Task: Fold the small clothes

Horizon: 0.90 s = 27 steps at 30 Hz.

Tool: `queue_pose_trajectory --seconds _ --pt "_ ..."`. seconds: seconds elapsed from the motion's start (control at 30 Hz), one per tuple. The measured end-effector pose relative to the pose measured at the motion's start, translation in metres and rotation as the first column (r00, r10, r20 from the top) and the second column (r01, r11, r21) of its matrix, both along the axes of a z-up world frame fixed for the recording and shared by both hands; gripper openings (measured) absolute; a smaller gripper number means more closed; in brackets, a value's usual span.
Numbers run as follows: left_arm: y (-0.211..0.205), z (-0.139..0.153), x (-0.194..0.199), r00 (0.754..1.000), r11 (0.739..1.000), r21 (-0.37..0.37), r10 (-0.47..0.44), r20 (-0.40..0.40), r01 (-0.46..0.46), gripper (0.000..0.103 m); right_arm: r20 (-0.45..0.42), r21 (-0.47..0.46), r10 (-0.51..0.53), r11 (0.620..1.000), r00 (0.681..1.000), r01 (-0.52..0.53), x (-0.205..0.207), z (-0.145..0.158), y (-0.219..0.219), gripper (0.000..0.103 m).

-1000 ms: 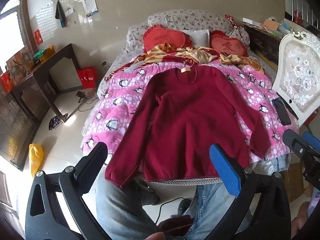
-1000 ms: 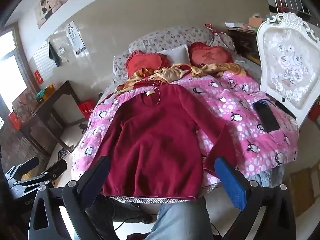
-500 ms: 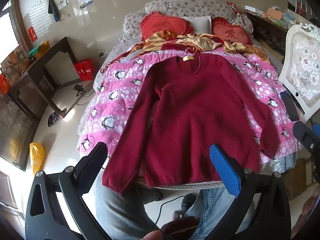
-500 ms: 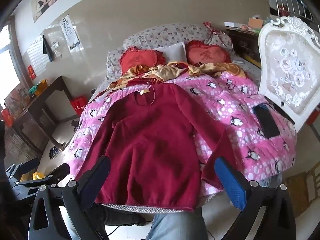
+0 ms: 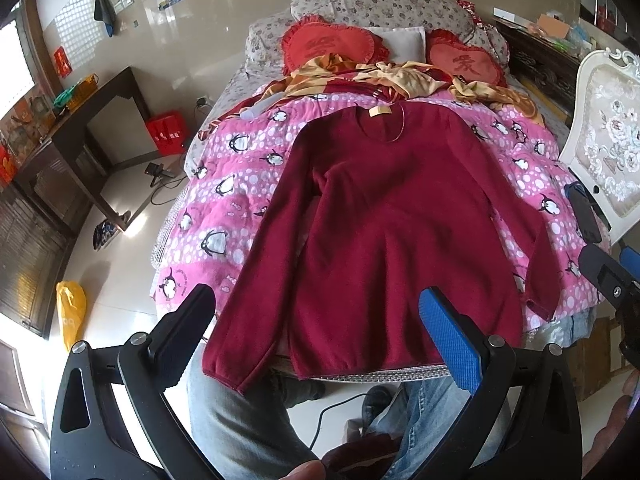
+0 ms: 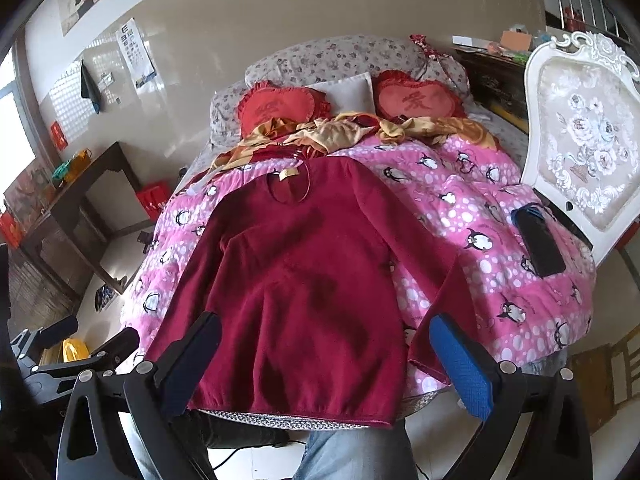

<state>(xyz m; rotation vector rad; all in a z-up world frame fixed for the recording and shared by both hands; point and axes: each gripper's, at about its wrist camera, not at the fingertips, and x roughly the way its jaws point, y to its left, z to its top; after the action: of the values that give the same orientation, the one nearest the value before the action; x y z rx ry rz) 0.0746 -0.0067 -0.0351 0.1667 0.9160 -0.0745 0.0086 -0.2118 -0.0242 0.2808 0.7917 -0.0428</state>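
Observation:
A dark red long-sleeved sweater (image 5: 392,216) lies flat and face up on a pink penguin quilt (image 5: 224,200), collar at the far end, hem at the near bed edge, both sleeves spread down its sides. It also shows in the right wrist view (image 6: 304,280). My left gripper (image 5: 316,320) is open and empty, held above the hem near the left sleeve cuff. My right gripper (image 6: 324,344) is open and empty, held above the hem near the right sleeve. Neither touches the sweater.
A black phone (image 6: 540,244) lies on the quilt's right edge beside a white floral chair (image 6: 580,128). Red heart cushions (image 5: 328,42) and yellow clothes (image 5: 384,76) lie at the bed's head. A dark desk (image 5: 80,128) stands left. The person's jeans-clad legs (image 5: 240,420) are below.
Both grippers have risen and moved slightly forward over the sweater, so more of it and the bed shows. Both stay open. The sweater has not moved.

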Motion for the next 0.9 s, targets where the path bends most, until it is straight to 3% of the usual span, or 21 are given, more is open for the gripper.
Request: queue_pose_trajectory --seconds 0.47,0.9 --pt "0.008 -0.002 -0.001 1.000 1.000 0.015 0.026 -0.007 -0.026 0.102 0.006 0.004 0.014 1.000 1.000 -0.014 0.001 0.002 0.006 0.103" --pt "0.026 0.009 -0.019 0.997 0.997 -0.014 0.073 0.004 -0.073 0.102 0.016 0.055 0.016 0.998 1.000 -0.017 -0.019 0.005 -0.004 0.088"
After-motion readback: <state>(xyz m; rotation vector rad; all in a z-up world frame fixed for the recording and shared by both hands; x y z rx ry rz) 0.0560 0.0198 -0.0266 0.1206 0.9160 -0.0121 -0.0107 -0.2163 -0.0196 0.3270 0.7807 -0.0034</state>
